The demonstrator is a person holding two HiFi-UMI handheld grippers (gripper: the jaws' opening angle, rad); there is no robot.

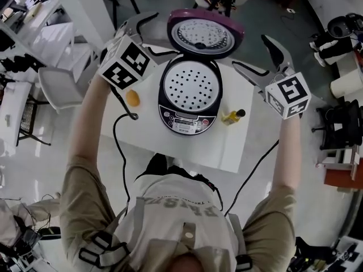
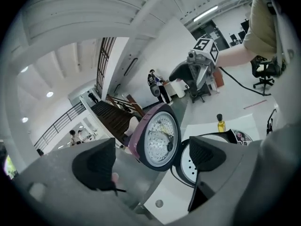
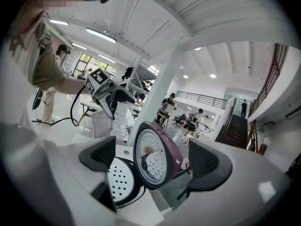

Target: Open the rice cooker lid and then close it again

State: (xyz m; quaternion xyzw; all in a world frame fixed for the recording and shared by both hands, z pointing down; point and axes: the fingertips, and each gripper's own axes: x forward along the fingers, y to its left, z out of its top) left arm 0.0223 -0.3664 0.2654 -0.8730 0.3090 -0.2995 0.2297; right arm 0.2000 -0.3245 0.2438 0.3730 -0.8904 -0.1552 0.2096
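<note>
The left gripper is wide open. Its two dark pads sit far apart and hold nothing. It looks at the inside of the lid, but it does not touch it. The right gripper is wide open too, and it is empty as well. It sees the same lid from the other side, with a gap all round.

The person holds both grippers up in the air, one on each side of the rice cooker. I think they are held off like this because the lid is already up and does not need a hand. It stands up at the back of the cooker and shows its shiny round inside with little holes. The purple rim goes around it.

Inside the cooker is a white tray full of holes. The buttons are at the front, on the side near the person. So the opening part looks done, and the closing part is not done yet. To close it, a gripper would need to reach the top edge of the lid and push it down.

The cooker sits on a white desk. A small orange ball lies to its left. A little yellow bottle with a black cap lies to its right.
</note>
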